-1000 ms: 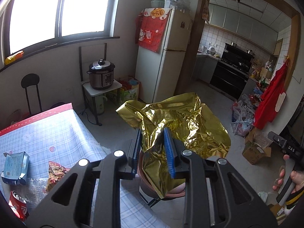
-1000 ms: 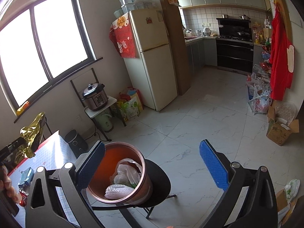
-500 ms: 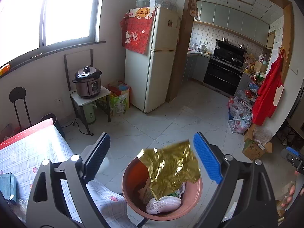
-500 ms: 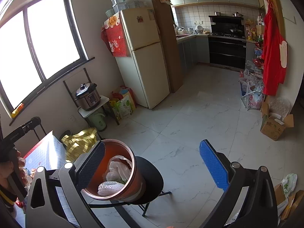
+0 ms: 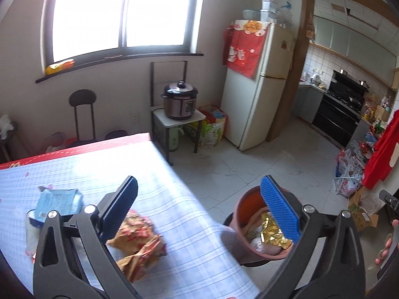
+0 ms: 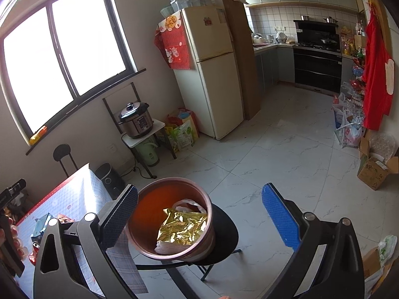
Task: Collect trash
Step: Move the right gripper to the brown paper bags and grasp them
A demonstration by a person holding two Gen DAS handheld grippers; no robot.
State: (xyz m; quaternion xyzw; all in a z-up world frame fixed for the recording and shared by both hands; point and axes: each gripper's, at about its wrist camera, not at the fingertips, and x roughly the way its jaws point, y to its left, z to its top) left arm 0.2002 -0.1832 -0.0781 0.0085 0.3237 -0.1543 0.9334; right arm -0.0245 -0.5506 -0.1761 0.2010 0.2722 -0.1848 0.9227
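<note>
A brown bin [image 6: 174, 191] stands on a black stool [image 6: 224, 234] beside the table. A crumpled gold foil wrapper [image 6: 184, 226] lies in it on white bags; it also shows in the left wrist view [image 5: 273, 230]. My left gripper [image 5: 199, 214] is open and empty, above the table's right edge. Below it lie a red-and-yellow snack wrapper [image 5: 139, 239] and a light blue packet [image 5: 58, 201] on the blue checked tablecloth [image 5: 104, 164]. My right gripper [image 6: 199, 219] is open and empty, just above the bin.
A red can [image 6: 35, 249] lies at the table's near left. A rice cooker [image 5: 179, 103] on a small stand, a fridge [image 5: 256, 84] and bags stand along the wall. Boxes and bags [image 6: 374, 169] sit on the tiled floor at right.
My left gripper opened and let the gold foil fall into the bin, then swung left over the table. The right gripper stayed open near the bin.
</note>
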